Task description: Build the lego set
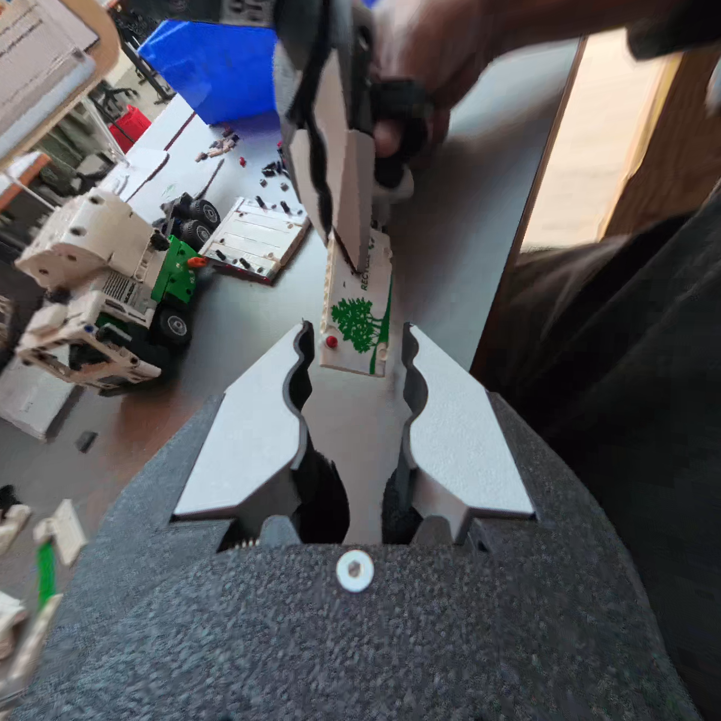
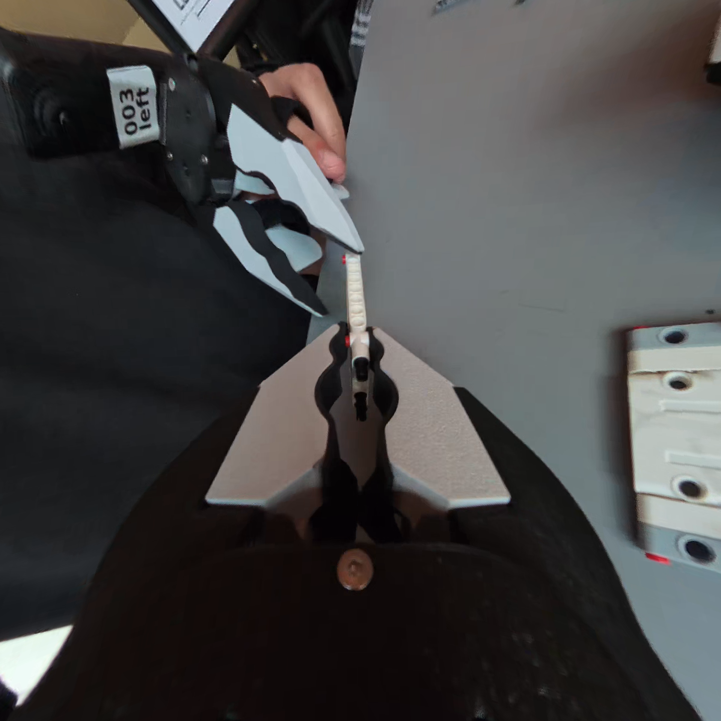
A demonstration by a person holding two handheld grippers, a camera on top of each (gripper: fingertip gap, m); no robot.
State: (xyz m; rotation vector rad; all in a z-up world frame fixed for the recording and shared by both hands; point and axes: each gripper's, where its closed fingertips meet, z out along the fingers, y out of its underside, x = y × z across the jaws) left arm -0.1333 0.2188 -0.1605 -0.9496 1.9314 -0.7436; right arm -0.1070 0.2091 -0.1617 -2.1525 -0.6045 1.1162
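Right gripper (image 2: 357, 339) grips white panel (image 1: 357, 312); left gripper (image 1: 357, 339) fingers spread.

The gripper (image 1: 357, 335) body is black plastic with a rough, grainy matt finish, and its fingers (image 1: 253, 421) are matt white plastic, smooth, with black inner pads. A shiny metal screw (image 1: 354, 570) sits in the body. The panel (image 1: 361, 312) is smooth white plastic with a green print. The table (image 2: 507, 195) is smooth matt grey. The bin (image 1: 218, 66) is glossy blue plastic.
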